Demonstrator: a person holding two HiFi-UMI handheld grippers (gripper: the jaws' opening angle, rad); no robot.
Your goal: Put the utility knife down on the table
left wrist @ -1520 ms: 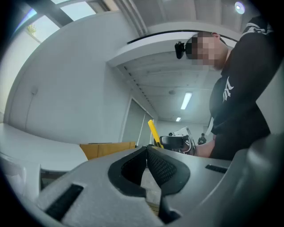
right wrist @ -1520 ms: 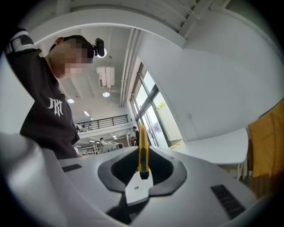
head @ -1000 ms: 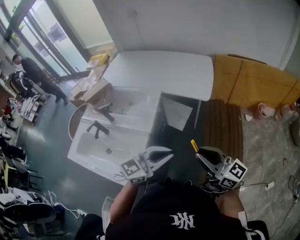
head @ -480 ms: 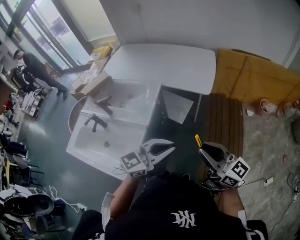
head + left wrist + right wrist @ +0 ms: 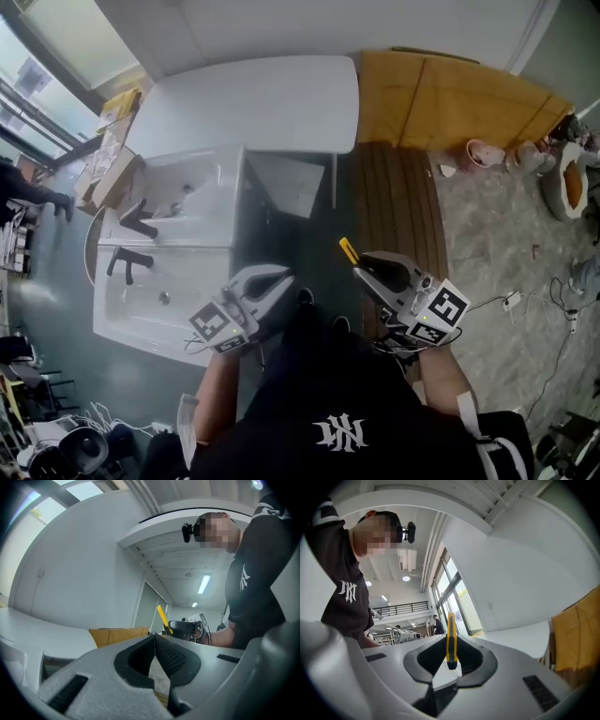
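Observation:
A yellow utility knife (image 5: 451, 639) stands upright between the jaws of my right gripper (image 5: 451, 663), which is shut on it. In the head view the utility knife (image 5: 349, 250) pokes out of the right gripper (image 5: 370, 267), held in the air near my chest. My left gripper (image 5: 281, 277) is shut with nothing in it, its jaws meeting in the left gripper view (image 5: 155, 641). The white table (image 5: 253, 103) lies ahead, well beyond both grippers. From the left gripper view the knife (image 5: 163, 618) shows across in the other gripper.
A white sink unit (image 5: 164, 253) with black taps (image 5: 127, 261) stands to the left below the table. Cardboard boxes (image 5: 108, 173) sit at its far left. A yellow-brown cabinet (image 5: 450, 94) is behind on the right. Cables (image 5: 525, 305) lie on the stone floor.
The head view has swung to the right, so the table and sink sit further left. Both grippers have drifted slightly left and stay shut, the knife still in the right one.

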